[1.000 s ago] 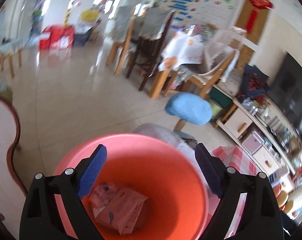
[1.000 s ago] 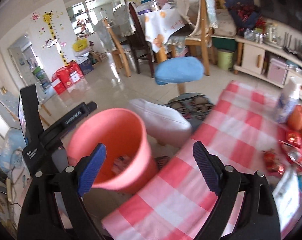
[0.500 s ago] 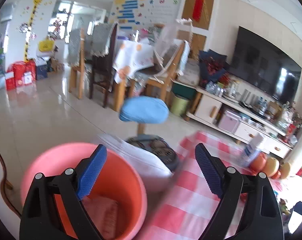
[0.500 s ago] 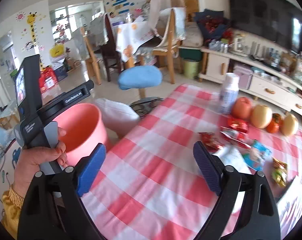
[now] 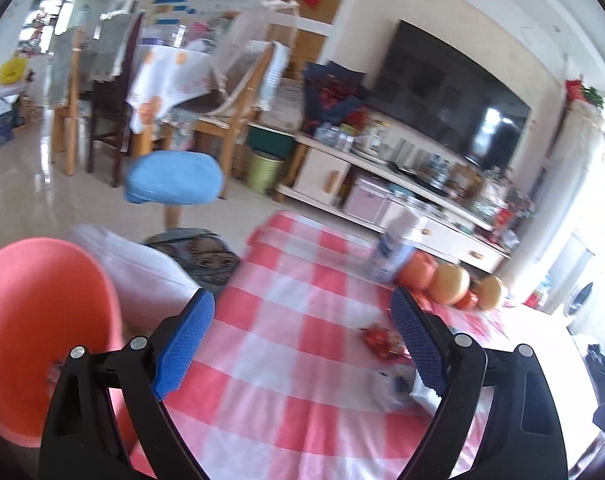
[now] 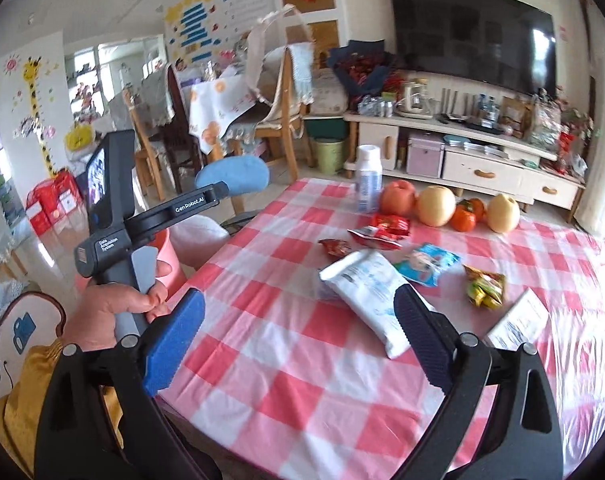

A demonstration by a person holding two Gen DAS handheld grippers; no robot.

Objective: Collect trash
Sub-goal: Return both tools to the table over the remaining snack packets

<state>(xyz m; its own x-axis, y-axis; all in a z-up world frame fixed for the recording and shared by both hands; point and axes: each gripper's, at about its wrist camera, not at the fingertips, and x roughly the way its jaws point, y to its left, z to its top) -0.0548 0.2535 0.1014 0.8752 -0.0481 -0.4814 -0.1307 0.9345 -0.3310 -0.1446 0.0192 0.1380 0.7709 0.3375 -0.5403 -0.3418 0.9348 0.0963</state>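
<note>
A pink bin (image 5: 42,320) stands beside the table at the left; only a sliver of the bin (image 6: 167,256) shows in the right wrist view, behind the hand. Several wrappers lie on the red-checked tablecloth (image 6: 302,360): a white pack (image 6: 366,300), red wrappers (image 6: 382,228), a blue packet (image 6: 426,264), a yellow-green wrapper (image 6: 484,288) and another white pack (image 6: 516,320). My left gripper (image 5: 302,332) is open and empty over the table's near left part. My right gripper (image 6: 298,332) is open and empty, short of the white pack. A person's hand (image 6: 110,312) holds the left tool.
A white bottle (image 6: 368,180), an apple (image 6: 398,198), two pears and small oranges (image 6: 468,214) line the table's far edge. A blue stool (image 5: 174,178) and a white cushion (image 5: 142,268) stand beyond the bin. A TV cabinet (image 6: 462,152) and dining chairs fill the back.
Both grippers swung right from over the pink bin toward the checked table. The bin has slid to the left of both views and the wrappers have come into sight. Both stay empty.
</note>
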